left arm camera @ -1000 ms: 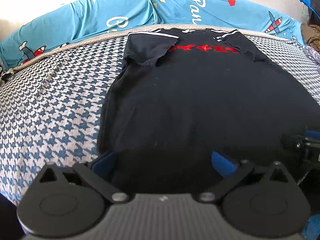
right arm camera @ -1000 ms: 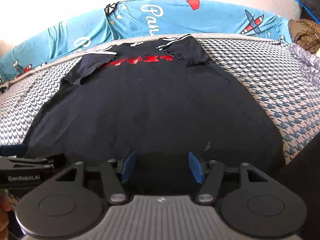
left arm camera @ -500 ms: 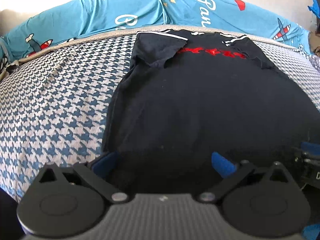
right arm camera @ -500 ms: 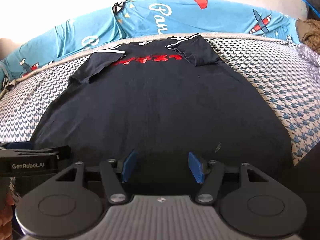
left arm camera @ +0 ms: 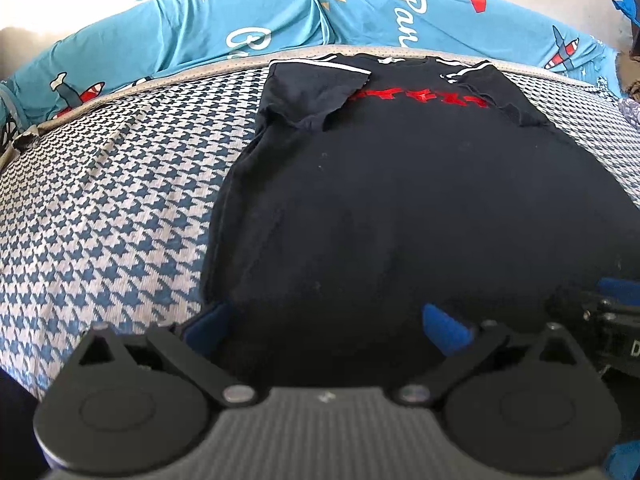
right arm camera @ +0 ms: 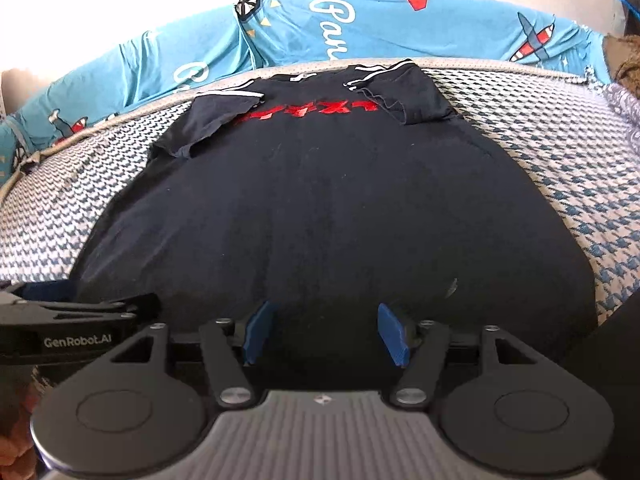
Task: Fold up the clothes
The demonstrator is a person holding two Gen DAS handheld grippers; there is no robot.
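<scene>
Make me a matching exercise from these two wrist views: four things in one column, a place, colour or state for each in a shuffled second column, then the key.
Things
1. black T-shirt
2. houndstooth bed cover
3. left gripper
4. airplane-print blue sheet

Descriptions
A. open, at the shirt's near hem
B. bunched along the far edge of the bed
C. laid flat, both sleeves folded in over the chest
D. blue and white, under the shirt

Pairs: 1-C, 2-D, 3-A, 4-B

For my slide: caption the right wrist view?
Open right gripper poised at hem of black T-shirt, sleeves folded in, on houndstooth bedcover.
</scene>
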